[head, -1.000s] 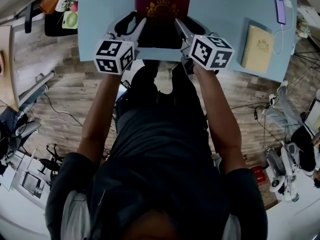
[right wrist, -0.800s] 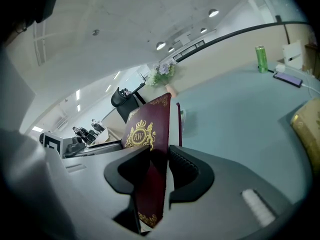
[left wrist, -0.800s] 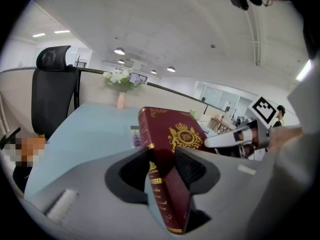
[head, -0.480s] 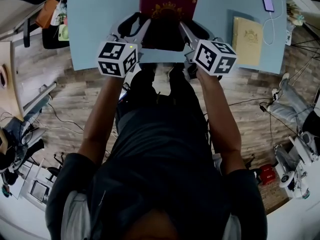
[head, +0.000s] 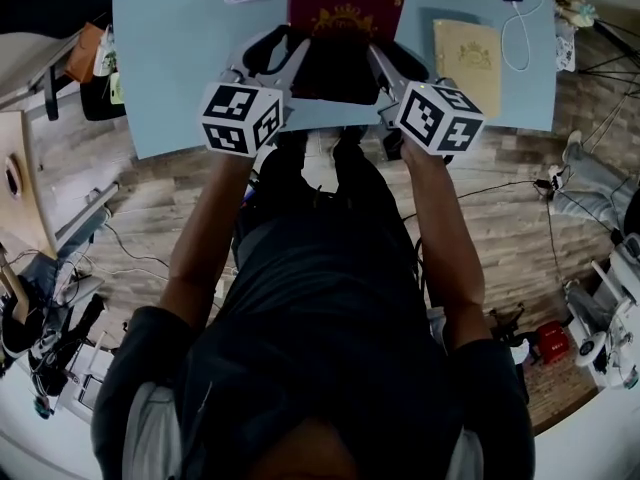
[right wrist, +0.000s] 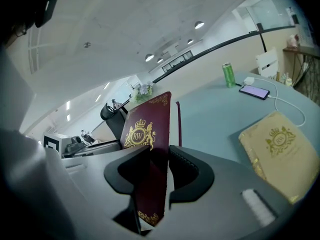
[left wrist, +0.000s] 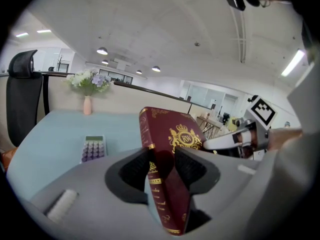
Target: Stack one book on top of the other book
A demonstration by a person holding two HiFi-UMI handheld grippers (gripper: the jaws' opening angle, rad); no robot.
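Left tongs (left wrist: 162,160), right tongs (right wrist: 159,165) both clamped on red book (head: 345,8), upper centre over worktop (head: 180,48) | tan book (head: 467,53) flat at upper right | keep level, carry rightward, square edges before unclamping.

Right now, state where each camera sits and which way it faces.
Head view: on the person's head, looking steeply down at the blue table; shows torso, forearms, left gripper and right gripper.
Left gripper view: rides the left gripper, looking along its jaws shut on the maroon book toward a calculator; the right gripper shows opposite.
Right gripper view: rides the right gripper, jaws on the same book, facing a tan book and phone.
Shared: all three show the maroon book.
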